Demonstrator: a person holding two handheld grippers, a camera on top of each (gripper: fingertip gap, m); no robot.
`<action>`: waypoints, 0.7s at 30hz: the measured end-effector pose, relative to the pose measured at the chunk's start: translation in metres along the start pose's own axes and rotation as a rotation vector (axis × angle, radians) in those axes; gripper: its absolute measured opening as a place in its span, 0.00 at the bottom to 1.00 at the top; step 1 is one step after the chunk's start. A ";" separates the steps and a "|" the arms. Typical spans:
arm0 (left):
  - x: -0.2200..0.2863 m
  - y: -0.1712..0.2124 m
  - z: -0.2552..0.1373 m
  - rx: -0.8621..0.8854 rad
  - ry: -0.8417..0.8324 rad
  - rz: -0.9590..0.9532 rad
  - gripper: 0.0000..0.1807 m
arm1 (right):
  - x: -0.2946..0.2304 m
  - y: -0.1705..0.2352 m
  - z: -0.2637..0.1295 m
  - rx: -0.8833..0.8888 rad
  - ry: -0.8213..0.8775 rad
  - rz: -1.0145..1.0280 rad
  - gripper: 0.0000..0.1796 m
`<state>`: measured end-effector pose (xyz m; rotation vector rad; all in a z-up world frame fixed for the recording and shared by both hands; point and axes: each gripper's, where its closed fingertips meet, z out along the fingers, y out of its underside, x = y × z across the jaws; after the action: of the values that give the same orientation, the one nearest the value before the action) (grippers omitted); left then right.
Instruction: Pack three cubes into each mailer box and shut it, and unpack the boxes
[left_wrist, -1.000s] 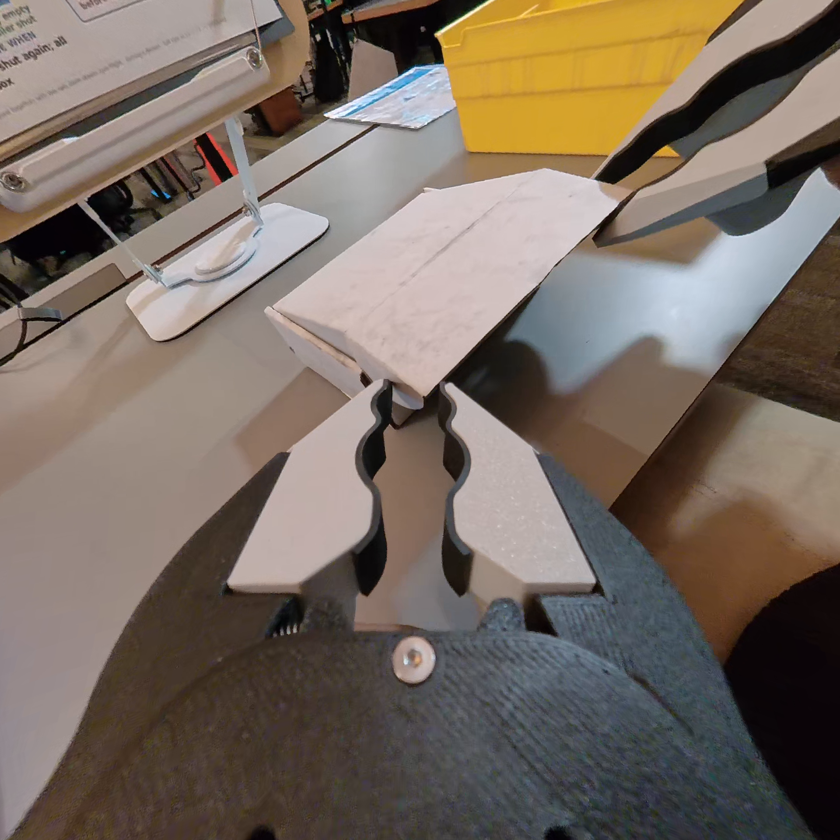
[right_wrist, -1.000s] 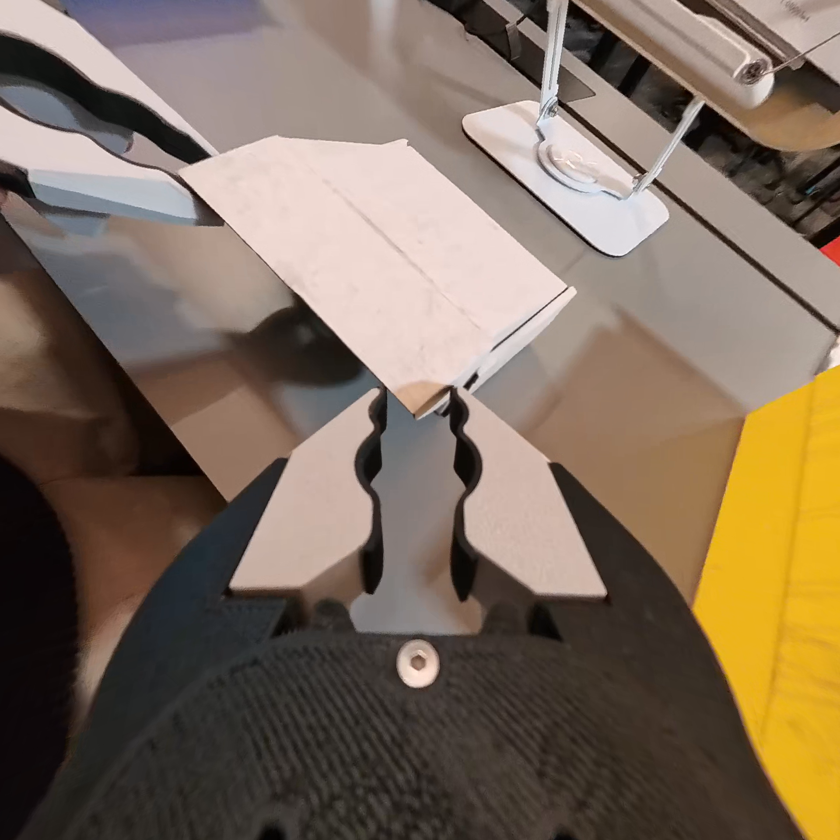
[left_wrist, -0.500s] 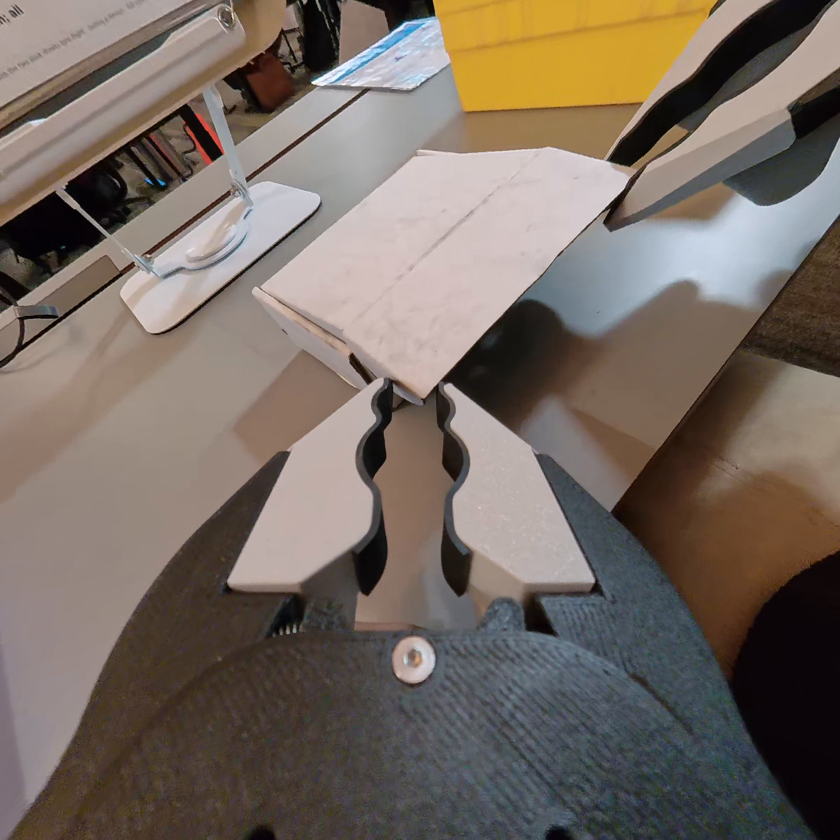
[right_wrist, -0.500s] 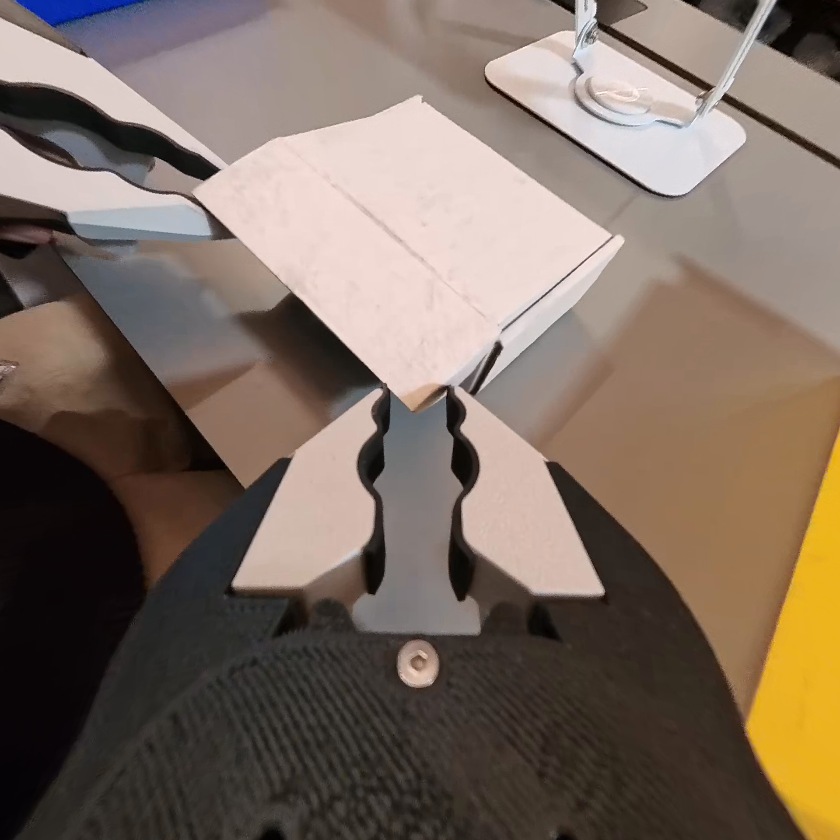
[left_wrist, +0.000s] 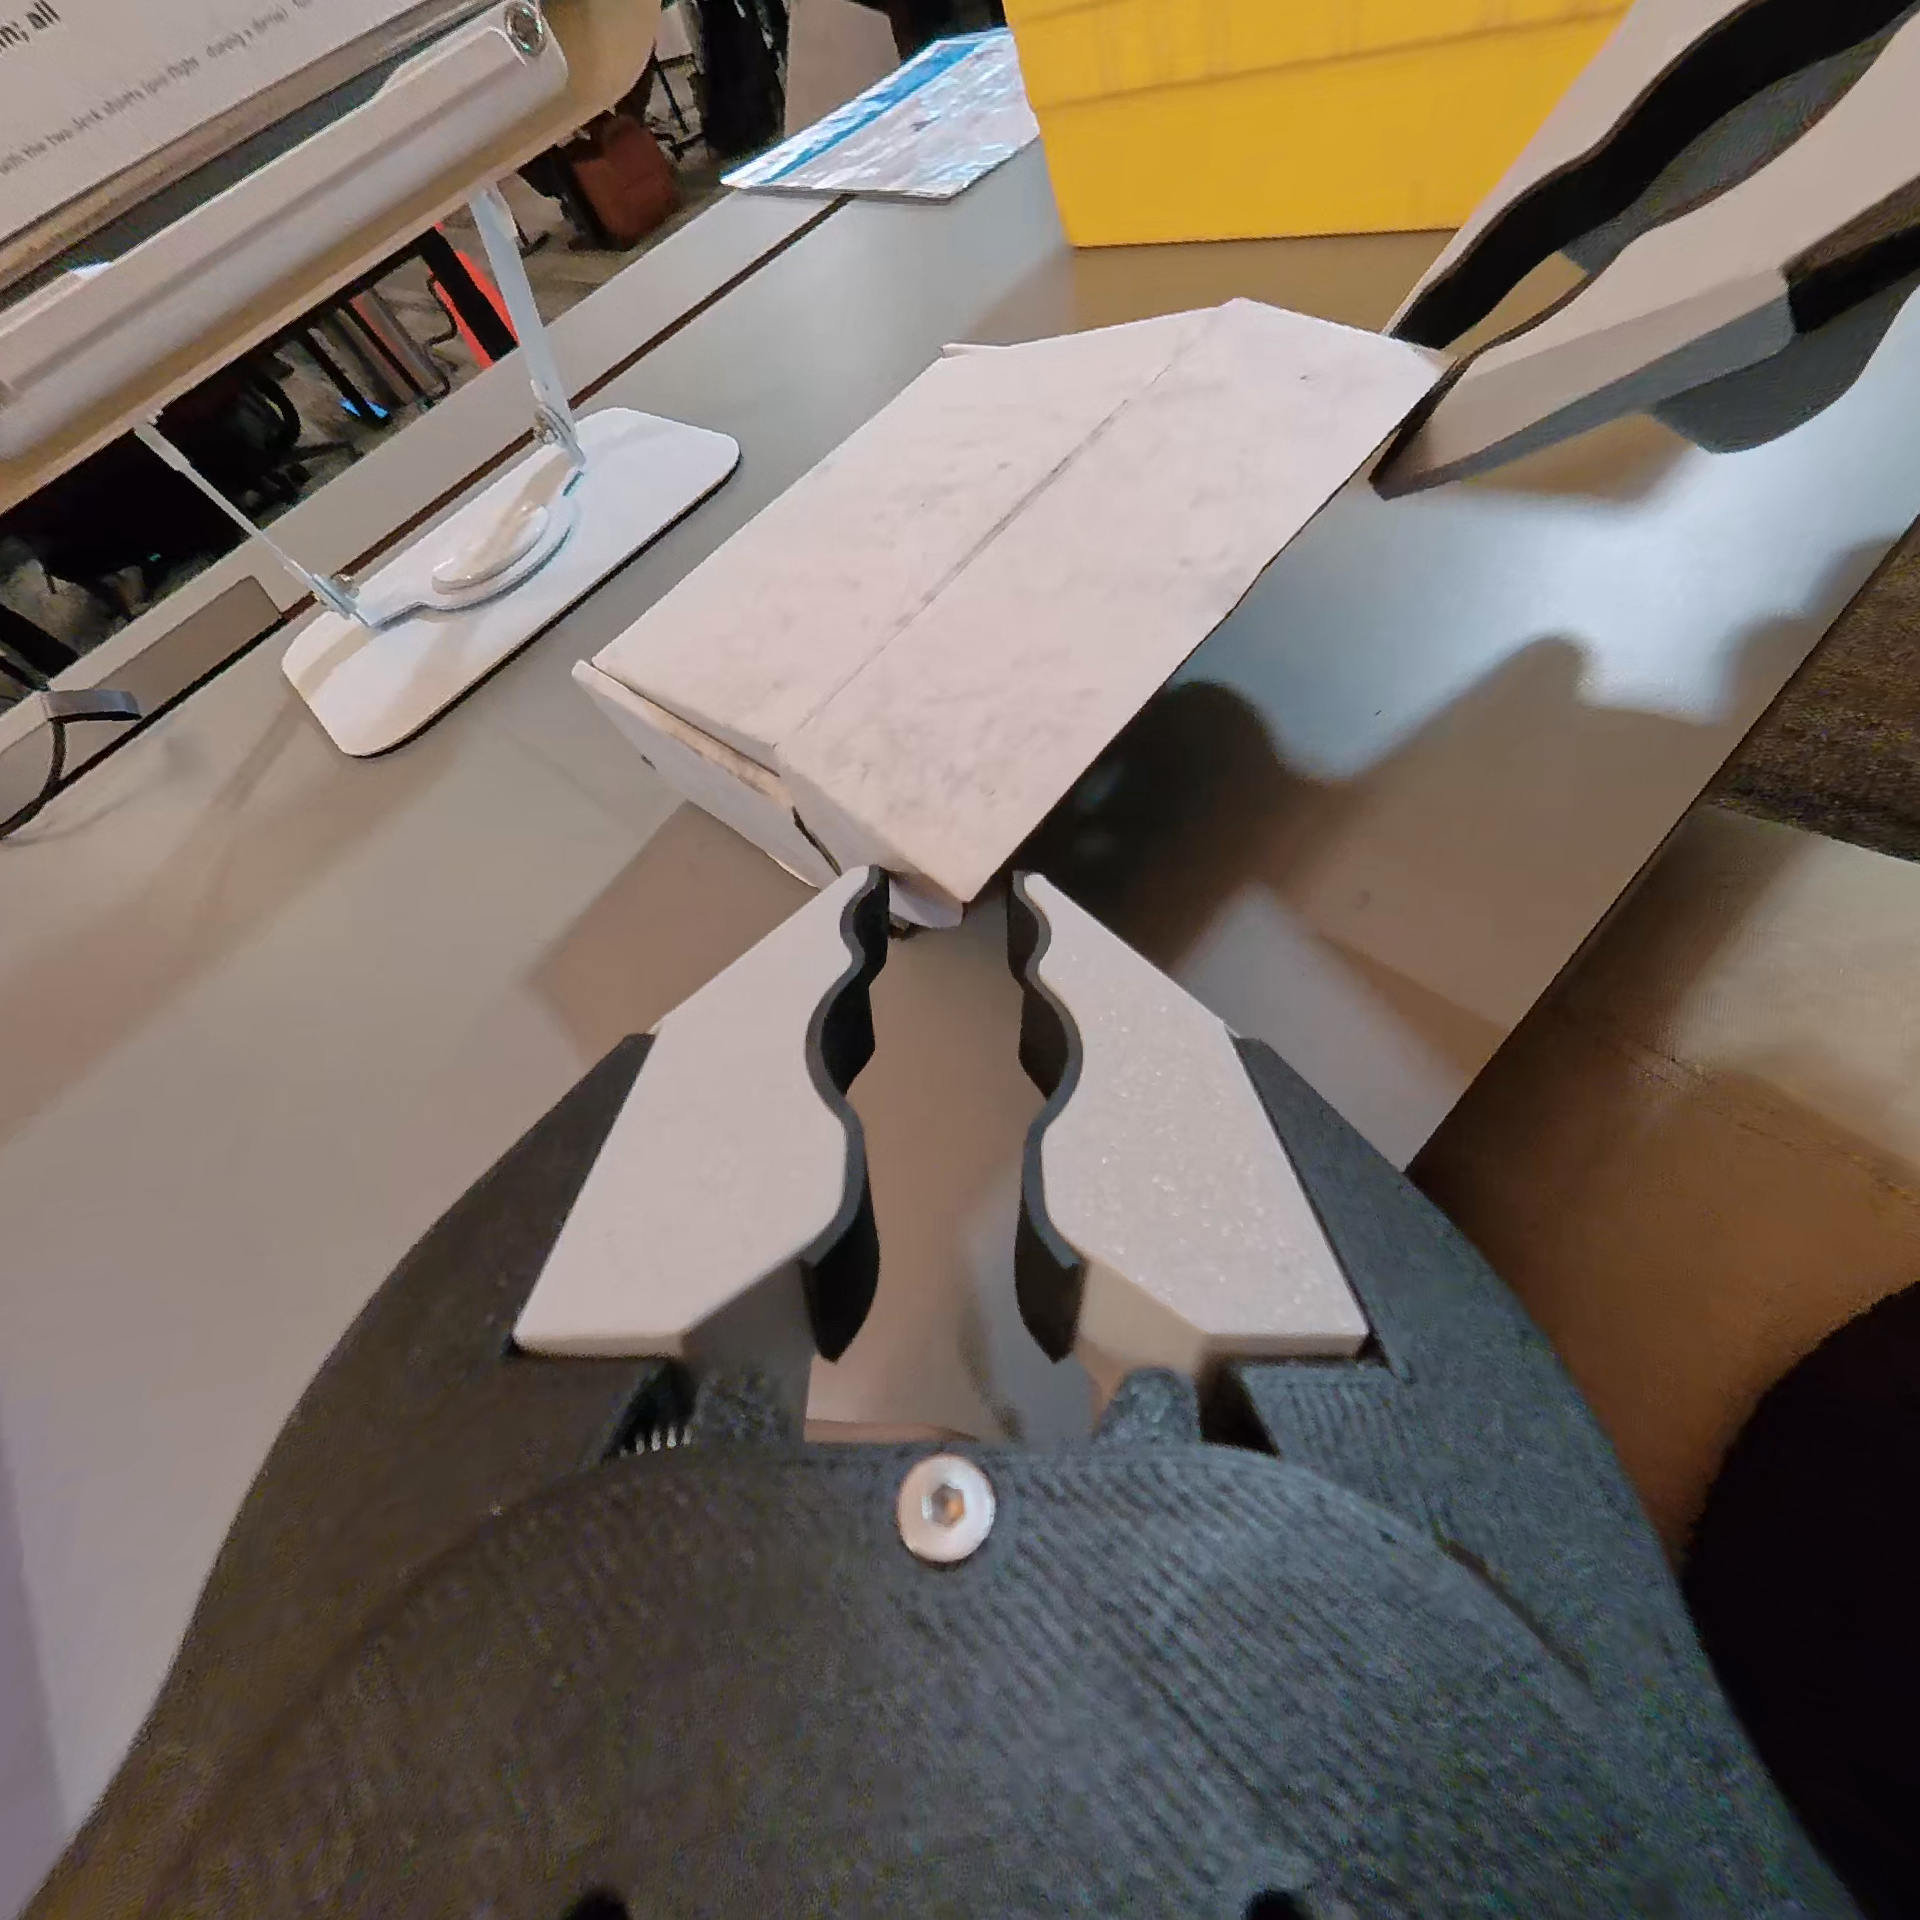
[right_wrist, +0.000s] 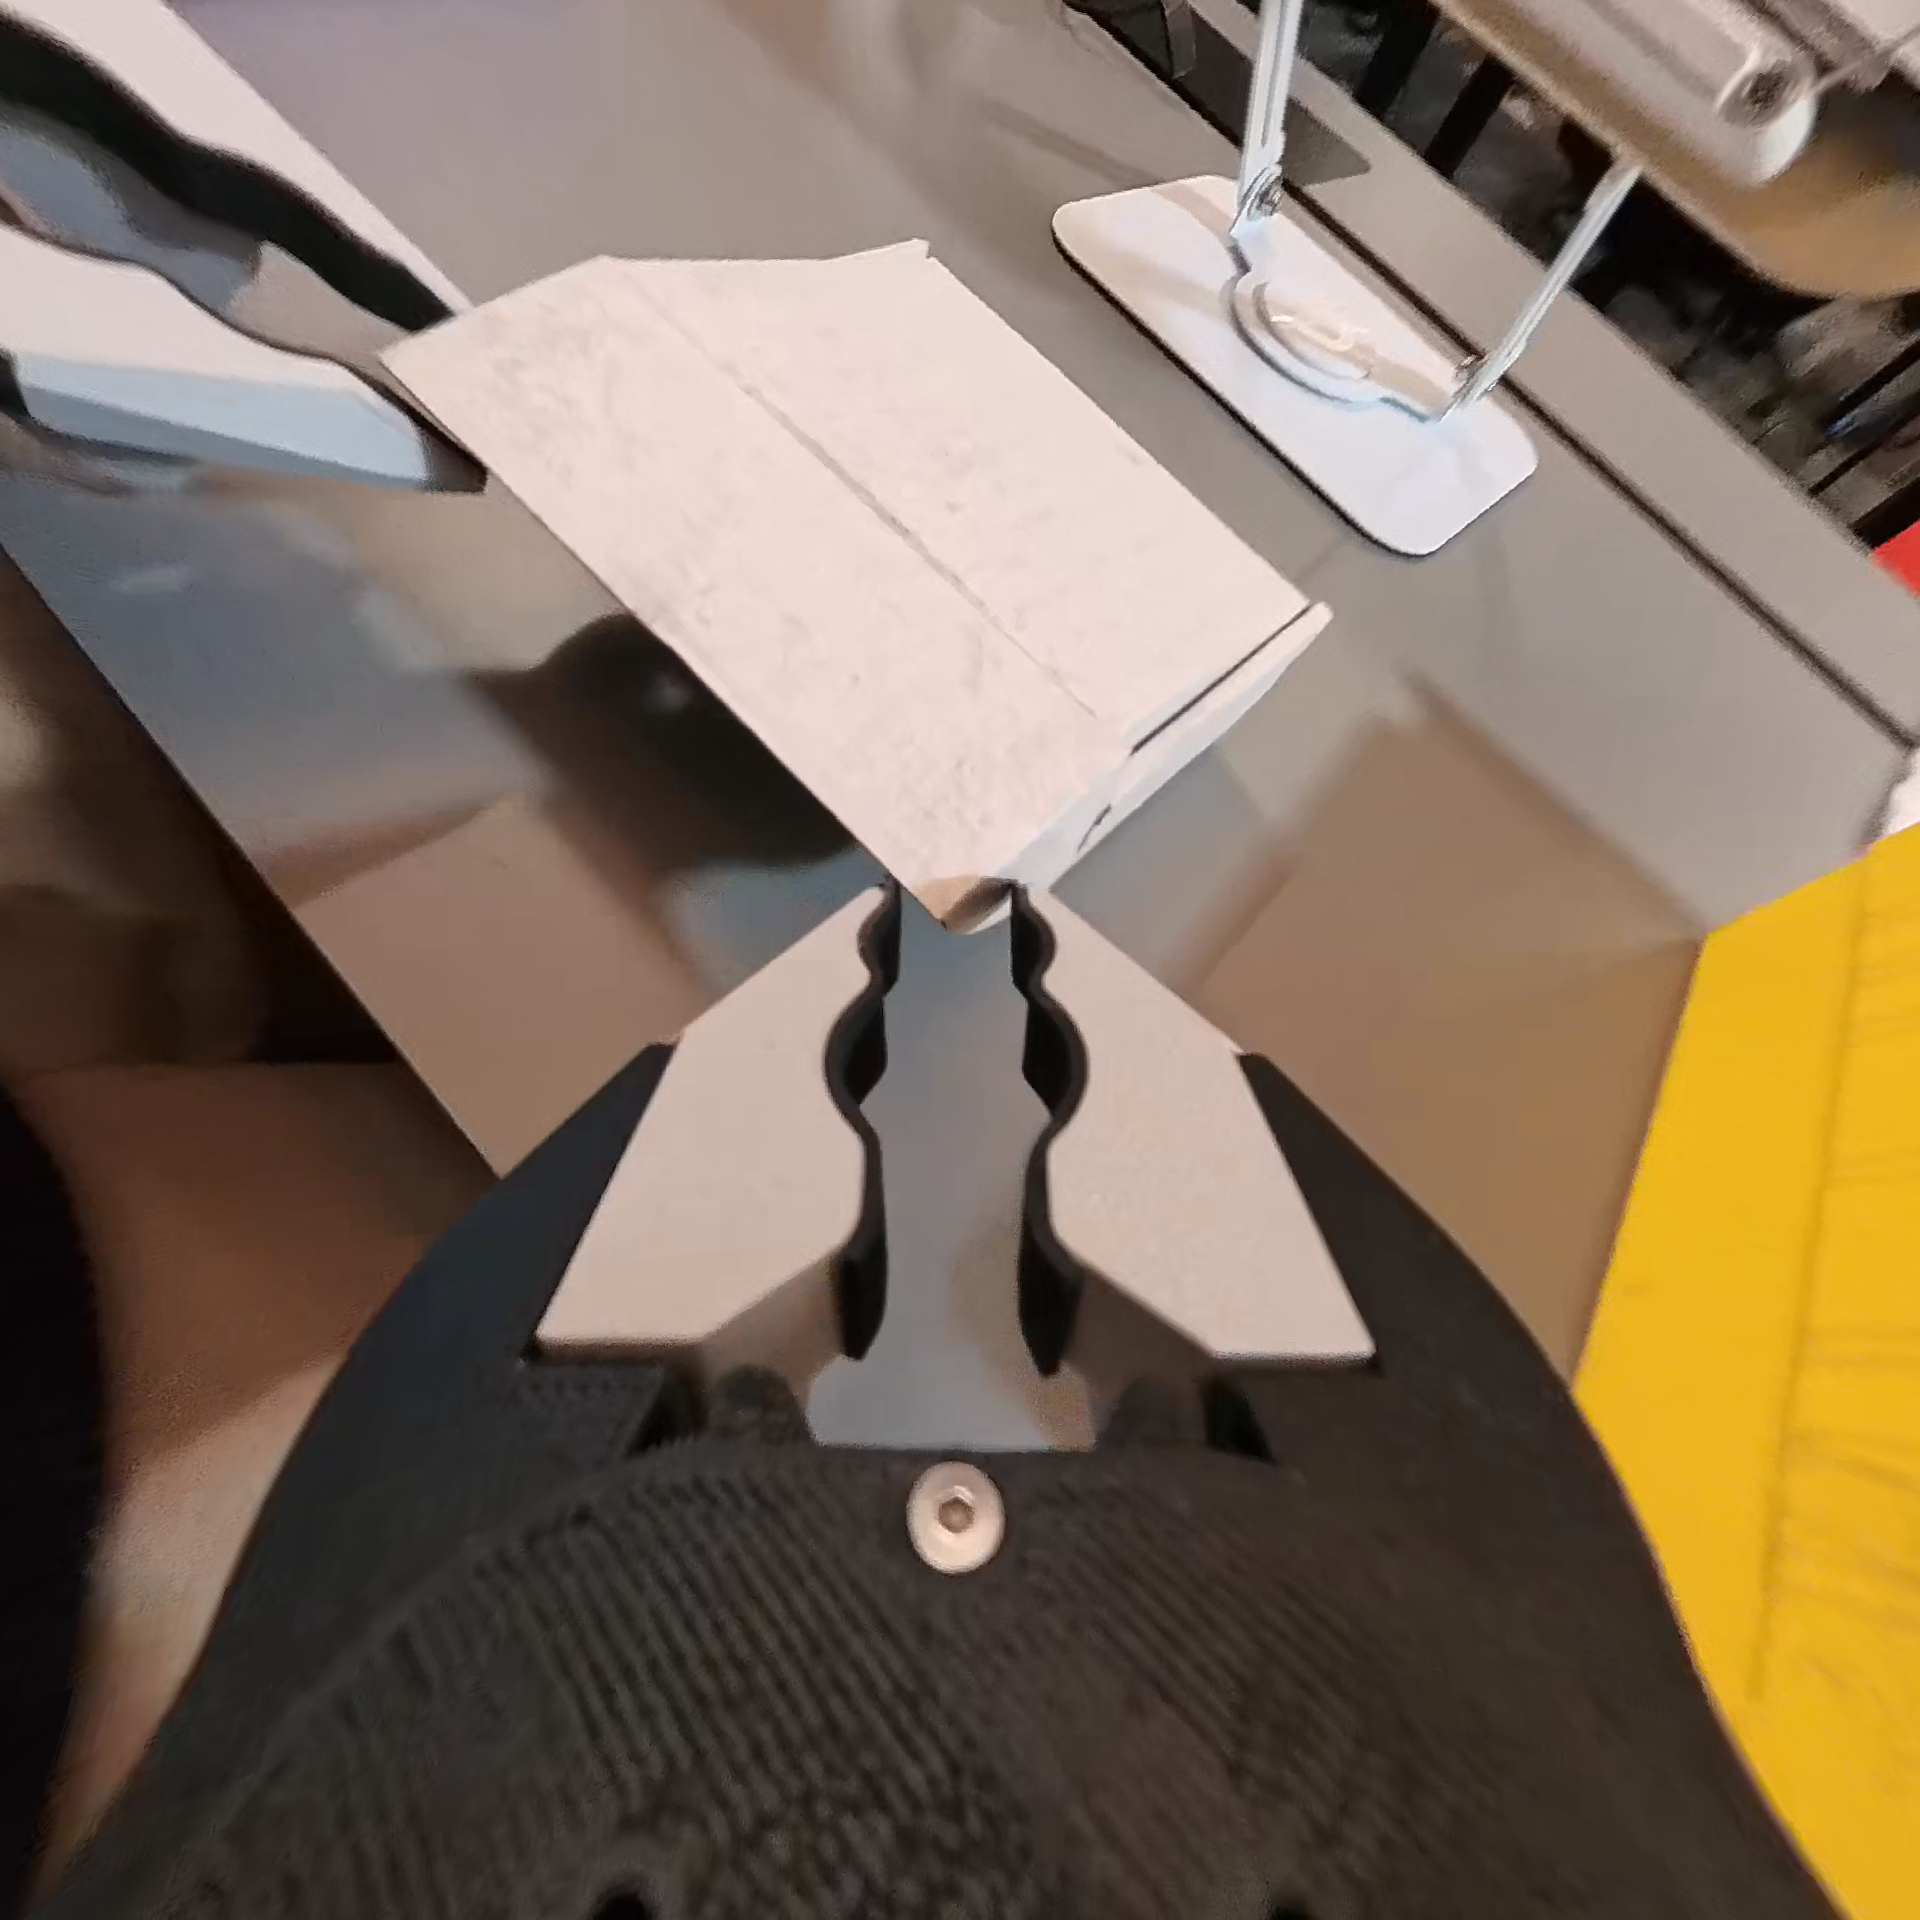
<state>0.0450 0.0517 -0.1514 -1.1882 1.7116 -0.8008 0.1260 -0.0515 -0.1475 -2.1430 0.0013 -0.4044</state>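
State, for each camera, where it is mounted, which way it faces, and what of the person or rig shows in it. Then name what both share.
Left wrist view: sits on the left tongs, facing forward at the white cardboard mailer box; the right tongs and a dark sleeve show.
Right wrist view: sits on the right tongs, facing the same box from the opposite corner; the left tongs show upper left.
Shared: the box, the white flat-based stand, the yellow plastic bin and the grey table.
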 end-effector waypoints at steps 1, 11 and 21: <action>0.000 0.000 0.000 0.001 0.001 -0.002 0.11 | 0.001 0.000 -0.001 0.000 0.018 -0.034 0.10; 0.001 0.001 0.001 -0.004 0.001 0.007 0.11 | -0.002 0.003 0.003 0.019 -0.057 0.096 0.12; 0.004 0.002 0.002 -0.014 0.019 0.000 0.10 | -0.002 0.010 0.010 0.003 -0.089 0.156 0.12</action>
<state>0.0455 0.0489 -0.1551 -1.1935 1.7348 -0.8036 0.1279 -0.0488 -0.1610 -2.1389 0.1166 -0.2172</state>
